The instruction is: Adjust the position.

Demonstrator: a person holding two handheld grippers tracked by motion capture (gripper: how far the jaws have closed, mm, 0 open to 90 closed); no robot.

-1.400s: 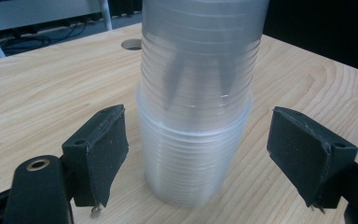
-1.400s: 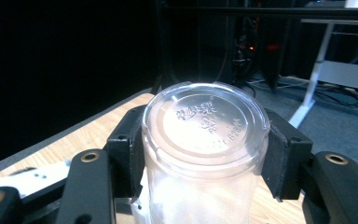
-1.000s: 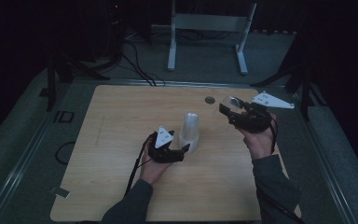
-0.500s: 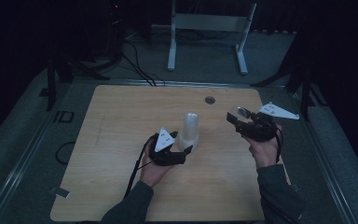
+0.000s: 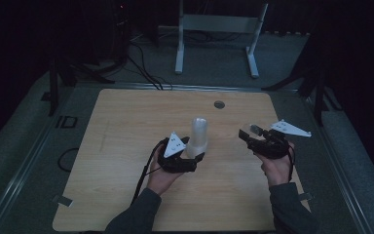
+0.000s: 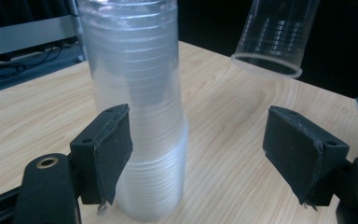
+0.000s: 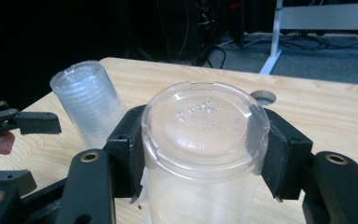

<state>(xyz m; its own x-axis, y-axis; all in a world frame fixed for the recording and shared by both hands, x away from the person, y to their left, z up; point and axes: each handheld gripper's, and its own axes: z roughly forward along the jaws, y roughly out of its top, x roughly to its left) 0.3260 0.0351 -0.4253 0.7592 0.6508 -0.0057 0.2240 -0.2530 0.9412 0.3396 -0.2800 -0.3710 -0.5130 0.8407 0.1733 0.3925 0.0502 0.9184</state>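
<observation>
A tall stack of clear plastic cups [image 5: 198, 136] stands mouth-down near the middle of the wooden table [image 5: 126, 126]. My left gripper [image 5: 195, 155] is at its base. In the left gripper view the stack [image 6: 135, 93] rests against one pad [image 6: 114, 149], while the other pad [image 6: 293, 154] stands well clear. These jaws have just been closing with the stack between them. My right gripper [image 7: 205, 149] is shut on a single clear cup [image 7: 205, 126], base toward its camera. That cup [image 5: 248, 130] hangs mouth-down, tilted, to the right of the stack.
A round hole [image 5: 219, 104] sits near the table's far edge. A metal frame stand [image 5: 214, 24] and cables lie on the floor beyond. The table's right edge is close to my right hand [image 5: 277, 168].
The right hand has come down and nearer with the single cup. The left hand has stayed by the stack.
</observation>
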